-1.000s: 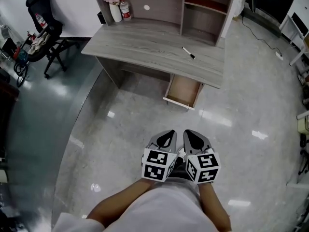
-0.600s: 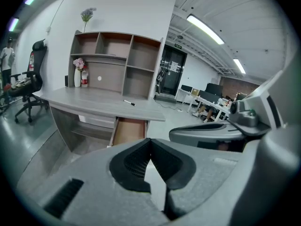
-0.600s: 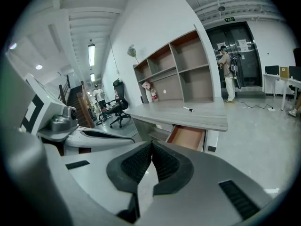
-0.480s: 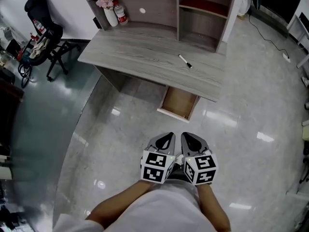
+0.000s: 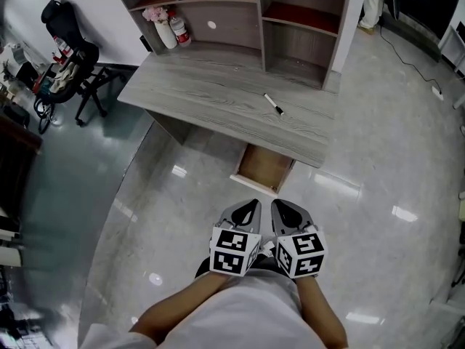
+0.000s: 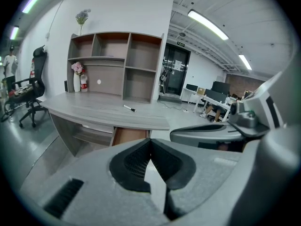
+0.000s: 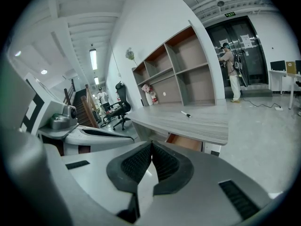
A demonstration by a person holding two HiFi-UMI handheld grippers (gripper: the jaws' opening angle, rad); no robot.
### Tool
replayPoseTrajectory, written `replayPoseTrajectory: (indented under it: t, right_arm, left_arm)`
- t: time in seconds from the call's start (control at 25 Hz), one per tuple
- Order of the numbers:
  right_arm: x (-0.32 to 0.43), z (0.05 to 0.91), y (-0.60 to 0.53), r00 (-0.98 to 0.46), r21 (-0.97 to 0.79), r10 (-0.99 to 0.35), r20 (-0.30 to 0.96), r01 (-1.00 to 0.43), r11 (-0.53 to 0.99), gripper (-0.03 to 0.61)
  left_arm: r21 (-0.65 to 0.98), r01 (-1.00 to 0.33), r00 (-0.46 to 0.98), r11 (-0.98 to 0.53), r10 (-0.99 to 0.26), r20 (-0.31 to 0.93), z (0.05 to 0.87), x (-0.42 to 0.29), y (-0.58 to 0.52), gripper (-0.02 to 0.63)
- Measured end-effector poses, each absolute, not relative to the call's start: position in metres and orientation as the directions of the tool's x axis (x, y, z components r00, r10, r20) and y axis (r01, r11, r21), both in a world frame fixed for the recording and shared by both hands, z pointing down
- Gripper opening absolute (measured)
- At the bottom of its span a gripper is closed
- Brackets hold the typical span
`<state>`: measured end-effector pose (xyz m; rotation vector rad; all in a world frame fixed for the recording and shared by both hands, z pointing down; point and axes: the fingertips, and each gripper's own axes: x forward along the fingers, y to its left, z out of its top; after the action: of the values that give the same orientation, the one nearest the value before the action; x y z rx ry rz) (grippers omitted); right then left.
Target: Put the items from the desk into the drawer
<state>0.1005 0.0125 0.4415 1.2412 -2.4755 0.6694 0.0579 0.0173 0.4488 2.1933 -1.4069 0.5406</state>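
A black and white marker (image 5: pixel 273 104) lies on the grey wooden desk (image 5: pixel 211 89), also visible as the marker (image 6: pixel 129 108) and the marker (image 7: pixel 186 114) in the gripper views. Under the desk's front edge an open drawer (image 5: pixel 263 168) shows its brown inside. Both grippers hang side by side over the floor, well short of the desk. My left gripper (image 5: pixel 249 203) is shut with nothing in it. My right gripper (image 5: pixel 282 203) is shut and empty too.
A shelf unit (image 5: pixel 247 13) stands on the desk's back, with a white vase of flowers (image 5: pixel 160 27) and a small bottle (image 5: pixel 178 29) at its left. A black office chair (image 5: pixel 69 57) stands to the left. A person (image 7: pixel 230 74) stands far off by the glass doors.
The view has moved closer to the desk, which has slid lower in the frame with more of the shelf showing. Both grippers stay shut, side by side.
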Motion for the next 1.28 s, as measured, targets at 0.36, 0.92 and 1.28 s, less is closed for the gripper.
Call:
replayPoseTrajectory:
  t: [0.36, 0.92, 1.28]
  right_arm:
    - [0.106, 0.441, -0.01, -0.594, -0.269, -0.668, 0.447, -0.802, 0.533, 0.002]
    - [0.09, 0.45, -0.087, -0.554, -0.231, -0.679, 0.482, -0.827, 0.512, 0.002]
    - [0.074, 0.452, -0.154, -0.522, -0.203, -0.694, 0.495, -0.847, 0.492, 0.002]
  left_arm:
    - [0.183, -0.92, 0.389, -0.347, -0.741, 0.547, 0.445, 0.064, -0.006, 0.002]
    - [0.228, -0.897, 0.441, -0.38, -0.723, 0.531, 0.457, 0.053, -0.088, 0.002]
    - [0.243, -0.873, 0.484, -0.422, -0.696, 0.531, 0.457, 0.041, -0.156, 0.002]
